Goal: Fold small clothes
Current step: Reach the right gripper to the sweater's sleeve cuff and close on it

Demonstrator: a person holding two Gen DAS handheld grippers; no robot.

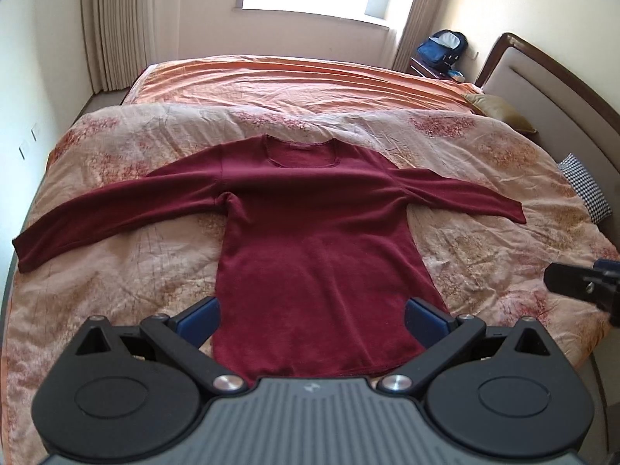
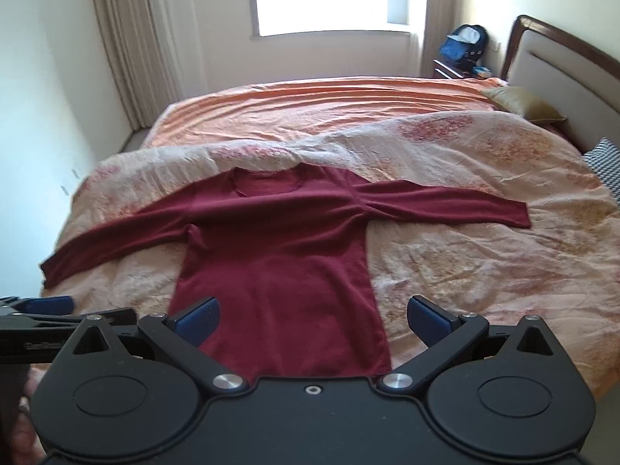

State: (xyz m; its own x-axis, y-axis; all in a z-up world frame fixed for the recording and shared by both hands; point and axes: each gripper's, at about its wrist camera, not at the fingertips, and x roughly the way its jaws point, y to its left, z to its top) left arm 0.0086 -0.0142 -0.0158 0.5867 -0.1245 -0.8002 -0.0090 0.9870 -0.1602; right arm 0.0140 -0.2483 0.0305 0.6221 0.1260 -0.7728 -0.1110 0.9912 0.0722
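Observation:
A dark red long-sleeved top [image 1: 310,240] lies flat on the floral quilt [image 1: 484,232], collar away from me and both sleeves spread out sideways. It also shows in the right wrist view [image 2: 279,255]. My left gripper [image 1: 312,319] is open and empty, held above the top's hem. My right gripper [image 2: 312,319] is open and empty, above the hem's right part. The right gripper shows at the right edge of the left wrist view [image 1: 581,286]. The left gripper's blue finger [image 2: 50,304] shows at the left of the right wrist view.
The quilt covers an orange sheet [image 1: 294,81] on a wide bed. A headboard [image 1: 550,89] and pillows [image 1: 500,112] are at the right. A blue backpack [image 1: 441,48] sits on a nightstand by the window. Curtains [image 1: 116,27] and walls surround the bed.

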